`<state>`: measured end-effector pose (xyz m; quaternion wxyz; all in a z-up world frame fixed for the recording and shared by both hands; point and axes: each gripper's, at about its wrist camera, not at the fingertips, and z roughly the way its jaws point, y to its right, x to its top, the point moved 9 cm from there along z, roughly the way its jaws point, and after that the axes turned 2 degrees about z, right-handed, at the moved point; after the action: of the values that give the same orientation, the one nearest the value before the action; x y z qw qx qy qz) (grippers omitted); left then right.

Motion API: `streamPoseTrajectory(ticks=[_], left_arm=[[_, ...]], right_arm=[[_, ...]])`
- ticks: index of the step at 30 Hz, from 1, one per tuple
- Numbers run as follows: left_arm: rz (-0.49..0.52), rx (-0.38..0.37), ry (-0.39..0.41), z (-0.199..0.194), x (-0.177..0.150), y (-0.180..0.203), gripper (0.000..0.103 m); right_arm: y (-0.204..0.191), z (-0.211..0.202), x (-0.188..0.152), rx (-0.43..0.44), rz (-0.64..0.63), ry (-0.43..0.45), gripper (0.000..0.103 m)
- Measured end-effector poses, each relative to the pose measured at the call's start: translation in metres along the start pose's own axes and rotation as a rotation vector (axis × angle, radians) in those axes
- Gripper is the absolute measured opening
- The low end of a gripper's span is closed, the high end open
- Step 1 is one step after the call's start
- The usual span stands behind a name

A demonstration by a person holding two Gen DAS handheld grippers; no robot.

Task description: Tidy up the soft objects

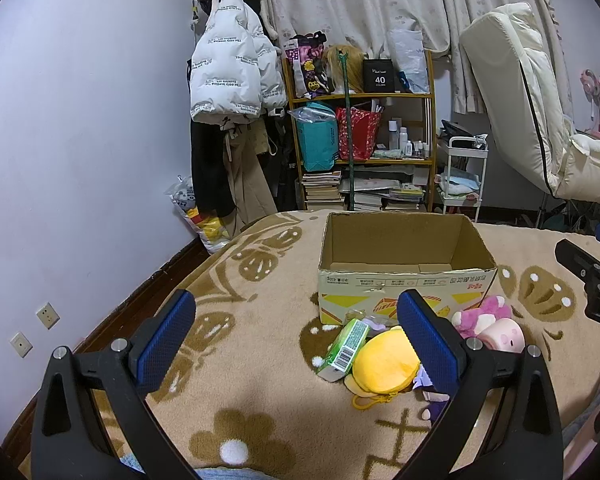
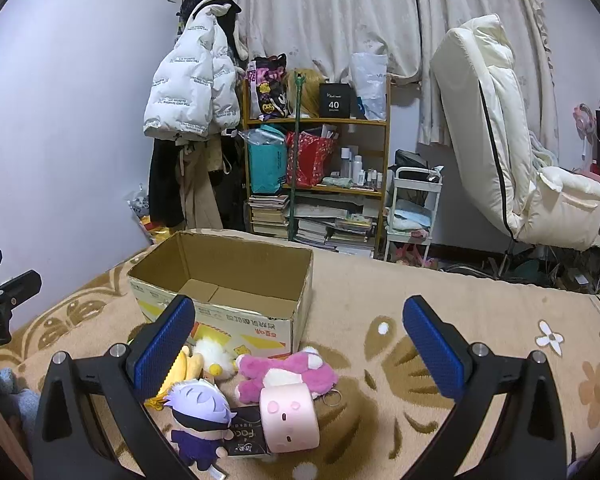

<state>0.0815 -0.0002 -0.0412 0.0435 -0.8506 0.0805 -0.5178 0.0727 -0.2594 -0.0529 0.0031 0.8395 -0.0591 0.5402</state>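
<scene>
An open empty cardboard box stands on the patterned bed blanket. In front of it lies a pile: a yellow plush, a pink plush, a pale pink pig-faced cylinder, a purple doll with white hair, a white fluffy plush, a green packet and a dark packet. My left gripper is open and empty, left of the pile. My right gripper is open and empty above the pile.
A shelf with bags, bottles and books stands behind the bed, with hanging coats to its left and a white cart and cream recliner to its right. The bed's left edge drops toward the wall.
</scene>
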Motion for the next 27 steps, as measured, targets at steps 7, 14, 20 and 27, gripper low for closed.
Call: streamPoseTrajectory(ticks=[7,14,20,27], left_arm=[[0.0,0.0,0.0,0.0002,-0.0009,-0.0003,0.1],[0.001,-0.002,-0.001,0.0003,-0.0016,-0.0005,0.1],[0.0,-0.003,-0.001,-0.0016,-0.0004,-0.0016,0.1],[0.003,-0.004,-0.002,-0.0018,-0.0015,0.002,0.1]], right_arm=[[-0.0015,-0.0023,0.0015,-0.001,0.002,-0.002,0.103],[0.0013,0.0007,-0.0012,-0.004,0.003,-0.002,0.103],[0.0016,0.0015,-0.0019,-0.002,0.004,-0.004,0.103],[0.0002,0.0022,0.0,-0.002,0.007,-0.006,0.103]])
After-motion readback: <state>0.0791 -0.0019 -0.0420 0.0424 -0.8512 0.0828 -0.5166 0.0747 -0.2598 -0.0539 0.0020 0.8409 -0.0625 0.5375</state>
